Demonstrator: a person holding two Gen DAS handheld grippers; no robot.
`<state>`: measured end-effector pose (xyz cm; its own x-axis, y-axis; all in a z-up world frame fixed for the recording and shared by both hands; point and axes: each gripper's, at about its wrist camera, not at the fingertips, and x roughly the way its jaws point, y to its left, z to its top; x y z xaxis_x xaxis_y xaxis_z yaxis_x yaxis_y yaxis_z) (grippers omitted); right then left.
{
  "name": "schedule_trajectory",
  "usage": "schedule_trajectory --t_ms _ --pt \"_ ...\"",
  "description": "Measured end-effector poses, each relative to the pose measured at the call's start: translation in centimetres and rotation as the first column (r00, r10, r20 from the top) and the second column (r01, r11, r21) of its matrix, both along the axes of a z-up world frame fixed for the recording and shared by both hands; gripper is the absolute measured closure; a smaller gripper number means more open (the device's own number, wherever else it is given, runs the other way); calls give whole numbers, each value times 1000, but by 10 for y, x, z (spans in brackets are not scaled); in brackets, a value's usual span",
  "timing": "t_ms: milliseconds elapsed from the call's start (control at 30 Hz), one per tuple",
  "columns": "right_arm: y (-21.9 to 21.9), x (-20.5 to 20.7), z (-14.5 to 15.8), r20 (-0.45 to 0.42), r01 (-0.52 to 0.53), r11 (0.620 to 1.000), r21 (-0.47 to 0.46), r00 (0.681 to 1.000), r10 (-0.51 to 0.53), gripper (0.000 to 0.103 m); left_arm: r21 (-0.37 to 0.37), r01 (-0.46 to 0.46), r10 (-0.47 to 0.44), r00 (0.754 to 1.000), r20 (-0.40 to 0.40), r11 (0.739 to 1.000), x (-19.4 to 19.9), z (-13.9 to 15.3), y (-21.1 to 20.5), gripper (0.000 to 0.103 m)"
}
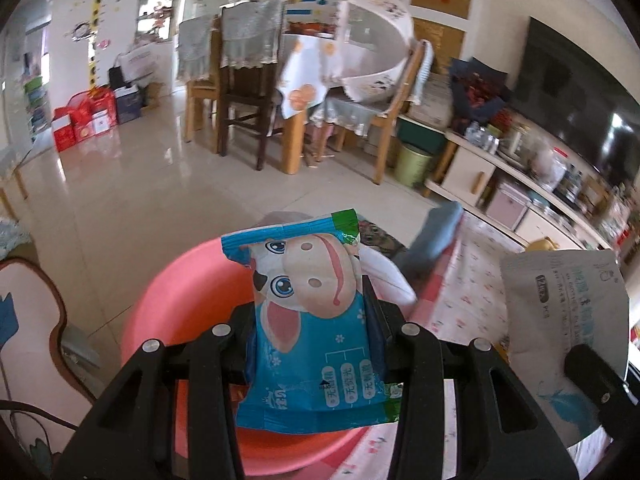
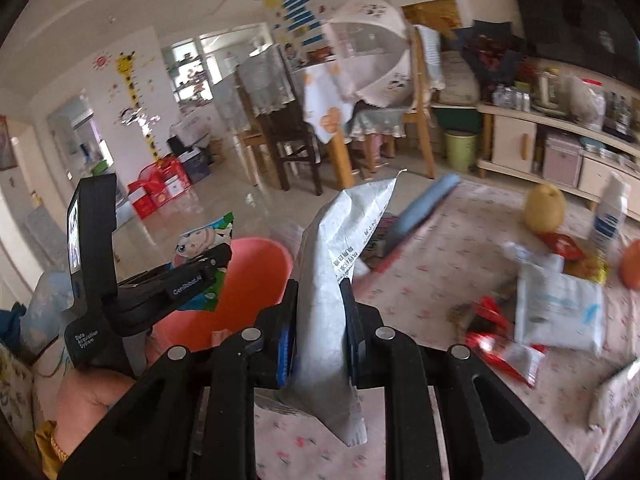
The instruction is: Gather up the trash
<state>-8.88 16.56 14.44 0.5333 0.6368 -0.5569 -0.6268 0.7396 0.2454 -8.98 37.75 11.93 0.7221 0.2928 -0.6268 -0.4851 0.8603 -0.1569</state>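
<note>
My left gripper is shut on a blue snack wrapper with a cartoon cow and holds it above a pink basin. My right gripper is shut on a silver-white foil wrapper, held upright to the right of the pink basin. In the right wrist view the left gripper holds the cow wrapper over the basin's left side. In the left wrist view the silver wrapper shows at the right.
On the floral tablecloth lie a white pouch, red wrappers, a pear, an orange, a white bottle and a blue roll. Dining chairs, a green bin and a TV cabinet stand behind.
</note>
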Motion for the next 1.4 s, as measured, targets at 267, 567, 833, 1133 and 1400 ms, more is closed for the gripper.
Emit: schedule_trajectory --t_ms 267,567,833,1133,1400 --pt "63 12 -11 -22 -76 997 -21 997 75 81 -39 -58 58 998 1 998 -4 -3 31 60" --pt "107 31 -34 -62 -119 992 -33 991 117 80 -61 -91 90 996 -17 994 1 -10 47 60" --pt "103 41 -56 -109 -65 997 -44 992 60 34 -40 -112 111 993 -35 993 2 -13 46 48" --pt "73 26 -45 -23 26 995 -94 999 -28 14 14 -112 112 993 -45 994 7 -9 34 25" --pt "46 19 -44 -14 76 991 -113 997 -78 13 41 -78 80 995 -57 996 13 -8 20 20"
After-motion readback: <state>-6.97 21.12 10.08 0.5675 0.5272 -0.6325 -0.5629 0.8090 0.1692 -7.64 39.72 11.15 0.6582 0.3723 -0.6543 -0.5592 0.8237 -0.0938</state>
